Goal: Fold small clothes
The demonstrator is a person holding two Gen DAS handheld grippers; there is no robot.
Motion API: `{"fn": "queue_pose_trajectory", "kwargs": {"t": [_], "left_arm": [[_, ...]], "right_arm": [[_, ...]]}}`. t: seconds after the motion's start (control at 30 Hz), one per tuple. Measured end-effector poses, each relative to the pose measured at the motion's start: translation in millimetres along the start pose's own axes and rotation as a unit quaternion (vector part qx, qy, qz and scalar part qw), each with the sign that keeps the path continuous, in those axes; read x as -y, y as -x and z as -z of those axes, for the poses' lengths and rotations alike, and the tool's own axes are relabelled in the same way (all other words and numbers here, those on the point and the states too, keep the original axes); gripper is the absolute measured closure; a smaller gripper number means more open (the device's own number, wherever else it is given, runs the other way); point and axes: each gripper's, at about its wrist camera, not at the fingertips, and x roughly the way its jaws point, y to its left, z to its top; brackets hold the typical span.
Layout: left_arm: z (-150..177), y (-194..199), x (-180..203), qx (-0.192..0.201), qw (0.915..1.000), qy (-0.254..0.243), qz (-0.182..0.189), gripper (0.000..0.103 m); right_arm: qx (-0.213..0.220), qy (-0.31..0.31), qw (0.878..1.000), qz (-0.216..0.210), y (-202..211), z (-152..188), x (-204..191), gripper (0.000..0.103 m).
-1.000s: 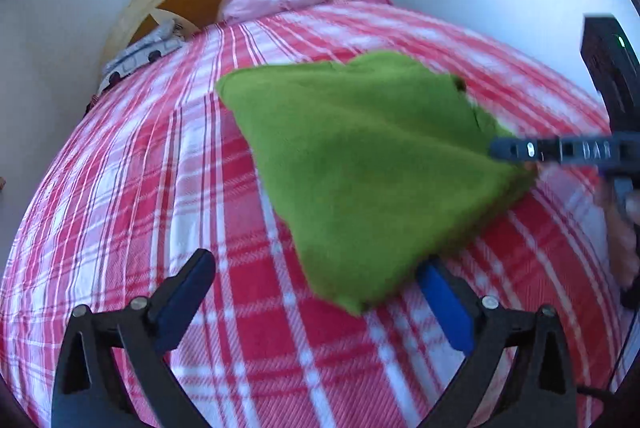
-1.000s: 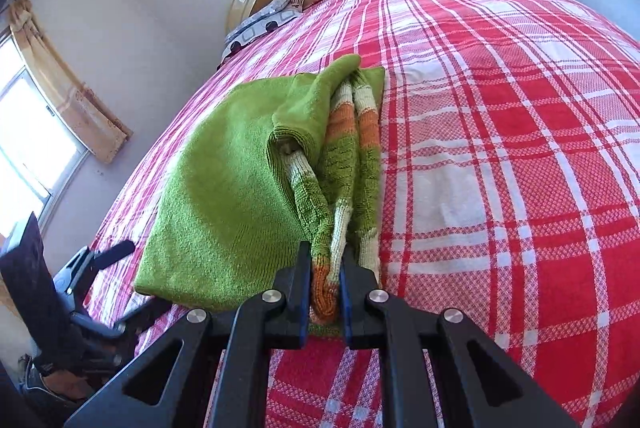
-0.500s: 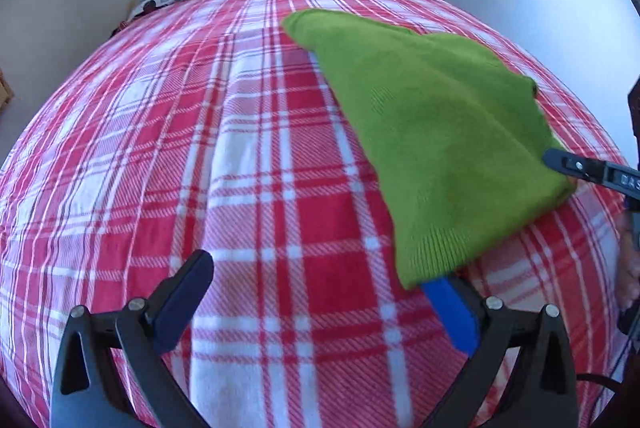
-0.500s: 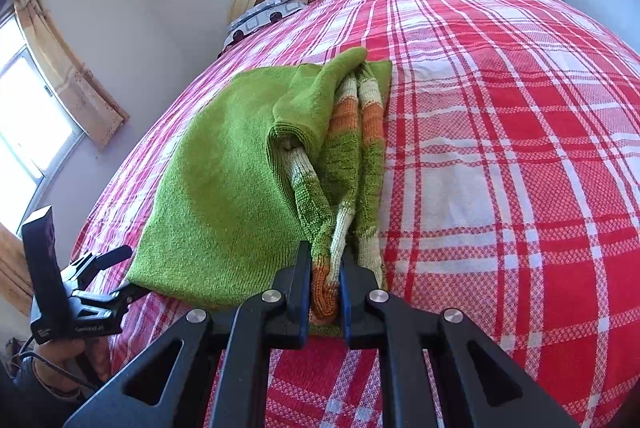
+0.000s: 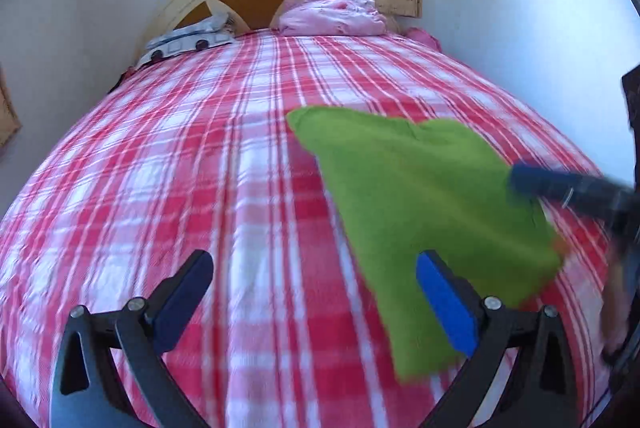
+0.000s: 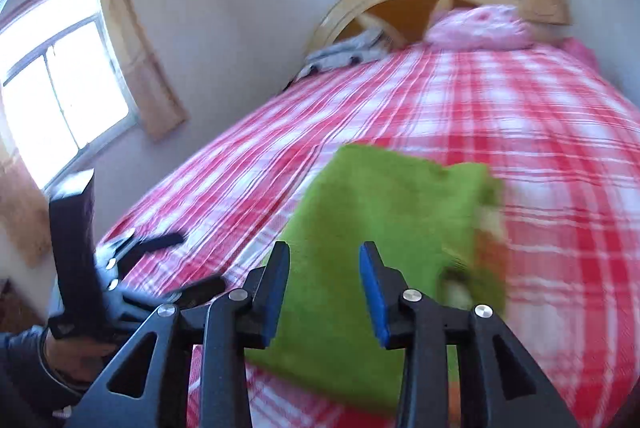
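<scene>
Folded green sweater point(image 6: 384, 228) lay on the plaid bed point(image 5: 200, 168), long axis running near-to-far. Right tongs point(image 6: 324, 292) nearer, opening, released; left tongs point(image 5: 316, 300) released, at its left.

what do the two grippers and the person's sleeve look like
Both are black plastic with triangular cutouts in the finger arms and silver screws at the pivots. The left gripper and the right gripper carry blue pads on the inner finger faces. In the right wrist view the left gripper has a tall black block on top, and a dark blue-grey sleeve reaches the wrist.
</scene>
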Motion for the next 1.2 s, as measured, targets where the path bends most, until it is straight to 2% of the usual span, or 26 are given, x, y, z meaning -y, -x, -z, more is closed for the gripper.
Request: {"fn": "queue_pose_trajectory", "kwargs": {"t": [0.07, 0.13, 0.2, 0.23, 0.3, 0.47, 0.53, 0.6, 0.63, 0.67, 0.7, 0.73, 0.8, 0.87, 0.93, 1.1, 1.2], "left_arm": [[-7, -23, 2, -0.010, 0.9996, -0.007, -0.025, 0.000], [-4, -38, 9, -0.030, 0.9994, -0.016, -0.007, 0.000], [1, -39, 13, -0.021, 0.9998, -0.006, -0.002, 0.000], [1, -38, 16, -0.019, 0.9998, -0.004, -0.001, 0.000], [4, -39, 20, -0.015, 0.9999, 0.000, 0.004, 0.000], [7, -40, 23, -0.012, 0.9997, 0.010, 0.020, 0.000], [6, -42, 21, -0.013, 0.9995, 0.016, 0.022, 0.000], [7, -45, 21, -0.014, 0.9993, 0.020, 0.027, 0.000], [6, -46, 21, -0.014, 0.9994, 0.020, 0.026, 0.000], [6, -46, 22, -0.013, 0.9995, 0.016, 0.024, 0.000], [7, -45, 24, -0.012, 0.9996, 0.012, 0.021, 0.000], [7, -46, 25, -0.012, 0.9997, 0.010, 0.020, 0.000], [6, -47, 26, -0.016, 0.9995, 0.009, 0.026, 0.000], [7, -49, 24, -0.019, 0.9992, 0.012, 0.034, 0.000], [7, -51, 22, -0.022, 0.9987, 0.017, 0.043, 0.000], [8, -54, 20, -0.029, 0.9975, 0.024, 0.060, 0.000], [8, -56, 20, -0.034, 0.9966, 0.028, 0.070, 0.000]], "right_arm": [[-0.050, 0.001, 0.997, 0.053, -34, -1, 8, 0.065], [-0.089, -0.003, 0.991, 0.104, -52, 5, 26, 0.067], [-0.084, -0.007, 0.991, 0.102, -44, 9, 41, 0.074], [-0.084, -0.008, 0.990, 0.115, -38, 10, 45, 0.081], [-0.082, -0.014, 0.989, 0.126, -25, 14, 54, 0.081], [-0.093, -0.032, 0.988, 0.119, -22, 13, 63, 0.084], [-0.087, -0.026, 0.989, 0.113, -21, 4, 56, 0.081], [-0.061, -0.012, 0.992, 0.108, -21, -10, 45, 0.068], [-0.056, -0.006, 0.993, 0.107, -24, -18, 42, 0.055], [-0.062, -0.005, 0.993, 0.098, -34, -27, 40, 0.052], [-0.073, -0.005, 0.993, 0.091, -43, -31, 41, 0.052], [-0.095, 0.000, 0.990, 0.101, -58, -35, 44, 0.052], [-0.132, 0.005, 0.980, 0.149, -78, -35, 57, 0.053], [-0.127, -0.015, 0.982, 0.142, -78, -36, 70, 0.053], [-0.131, -0.015, 0.976, 0.176, -76, -36, 77, 0.054], [-0.108, -0.011, 0.984, 0.144, -63, -30, 80, 0.053], [-0.070, -0.023, 0.988, 0.134, -46, -35, 81, 0.052]]}}
